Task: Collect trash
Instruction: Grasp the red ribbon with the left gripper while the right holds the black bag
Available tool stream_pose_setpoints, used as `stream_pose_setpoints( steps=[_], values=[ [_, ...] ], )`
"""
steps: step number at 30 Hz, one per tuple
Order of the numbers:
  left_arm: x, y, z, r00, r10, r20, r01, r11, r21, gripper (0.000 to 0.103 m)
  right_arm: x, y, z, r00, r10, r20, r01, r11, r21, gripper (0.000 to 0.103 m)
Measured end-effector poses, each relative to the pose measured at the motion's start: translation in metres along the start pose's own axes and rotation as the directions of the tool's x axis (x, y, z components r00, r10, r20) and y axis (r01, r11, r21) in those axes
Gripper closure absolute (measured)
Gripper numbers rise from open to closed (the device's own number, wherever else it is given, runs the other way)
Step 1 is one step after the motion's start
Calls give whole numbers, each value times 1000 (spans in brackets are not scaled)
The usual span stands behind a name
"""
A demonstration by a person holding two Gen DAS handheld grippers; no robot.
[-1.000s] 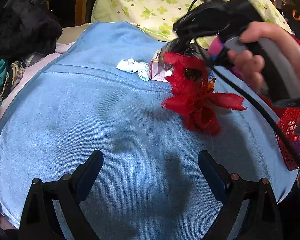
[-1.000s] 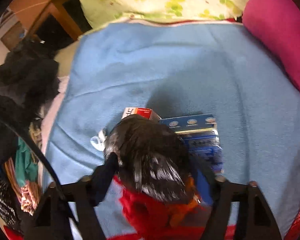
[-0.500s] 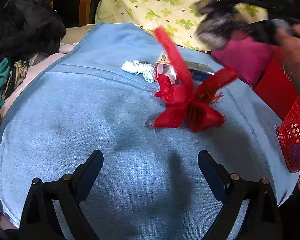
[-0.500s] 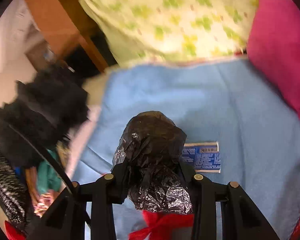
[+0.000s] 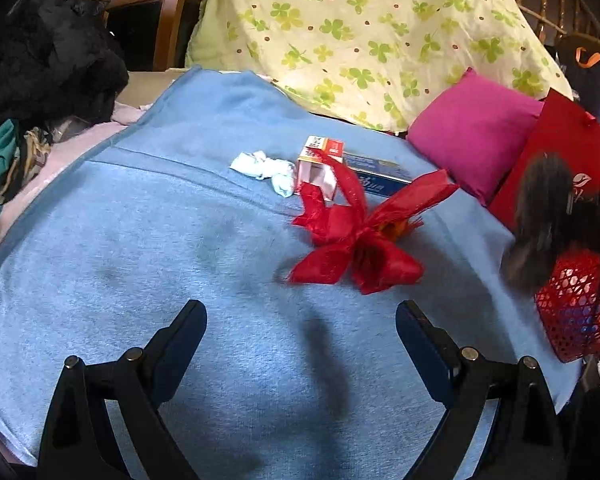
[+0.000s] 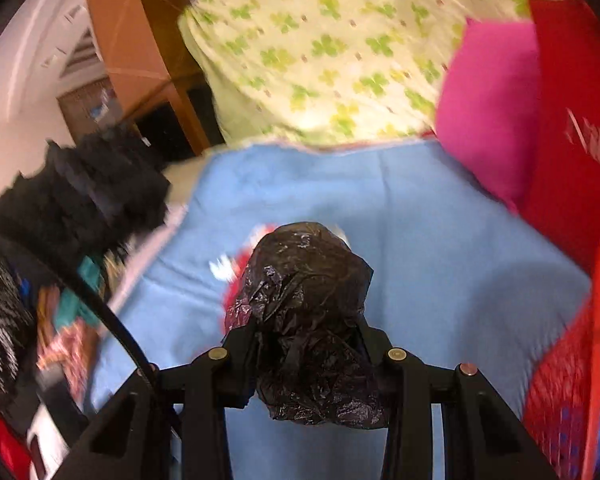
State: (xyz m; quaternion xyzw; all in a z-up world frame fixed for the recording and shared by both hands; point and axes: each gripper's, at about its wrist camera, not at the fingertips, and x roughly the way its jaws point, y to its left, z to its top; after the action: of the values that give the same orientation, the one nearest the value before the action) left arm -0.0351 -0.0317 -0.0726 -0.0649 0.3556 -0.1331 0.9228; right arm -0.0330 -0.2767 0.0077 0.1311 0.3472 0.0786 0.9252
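Observation:
My right gripper (image 6: 306,334) is shut on a crumpled black plastic bag (image 6: 304,292), lifted above the blue blanket (image 6: 440,248). In the left wrist view that bag (image 5: 540,216) shows as a dark blur at the right, just above a red mesh basket (image 5: 576,304). A red ribbon bow (image 5: 360,236) lies on the blanket (image 5: 140,240). Behind it are a white crumpled tissue (image 5: 266,168), a small pink-and-red carton (image 5: 318,168) and a flat blue box (image 5: 376,178). My left gripper (image 5: 300,332) hovers open over the near blanket with nothing between its fingers.
A pink cushion (image 5: 472,140) and a red paper bag (image 5: 556,160) stand at the right, with a clover-print pillow (image 5: 360,40) behind. Black clothing (image 5: 48,64) is piled at the left edge. In the right wrist view the red basket (image 6: 568,380) is at the lower right.
The right gripper closed on the black bag, lifted it off the ribbon and carried it right toward the red basket. The red bow dropped back onto the blanket. The left gripper stayed put.

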Motion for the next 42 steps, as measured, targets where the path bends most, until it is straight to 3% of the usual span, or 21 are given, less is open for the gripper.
stream_pose_setpoints(
  steps=[5,8,11,16,22,23,25,26,28,36,42],
  values=[
    [4,-6,15,999,-35,-24,35,999,-8,8,13,-19,-32,995,-41,-90,41,999,-3,62],
    [10,-16,34,1000,-12,-16,13,999,50,8,18,-27,-32,994,-52,-99,53,999,5,62],
    [28,-22,50,998,-28,-58,31,997,64,8,21,-37,-34,993,-50,-107,55,998,41,62],
    [57,-28,61,990,-47,-134,48,999,3,8,14,-35,-32,997,-57,-61,58,998,27,62],
    [88,-26,58,975,-6,-224,-13,996,-83,9,6,-33,-28,999,-35,-28,36,999,34,62],
    [91,-22,56,973,-9,-232,-16,994,-104,12,4,-33,-27,999,-31,-20,31,999,34,62],
    [94,-17,53,970,-4,-243,-26,992,-122,31,1,-34,-26,1000,-19,-6,19,999,37,62],
    [93,-17,52,972,6,-233,-33,993,-112,35,-2,-34,-25,1000,-11,3,11,999,40,62],
    [90,-16,51,971,-10,-240,-16,995,-103,69,-6,-35,-24,1000,3,19,-4,999,45,62],
    [44,-17,55,987,-17,-159,1,995,-101,77,-33,-37,-18,987,76,141,-84,995,49,62],
    [-1,-33,64,998,-7,-63,4,999,-43,77,-61,-41,-15,957,118,267,-134,990,44,62]
  ],
)
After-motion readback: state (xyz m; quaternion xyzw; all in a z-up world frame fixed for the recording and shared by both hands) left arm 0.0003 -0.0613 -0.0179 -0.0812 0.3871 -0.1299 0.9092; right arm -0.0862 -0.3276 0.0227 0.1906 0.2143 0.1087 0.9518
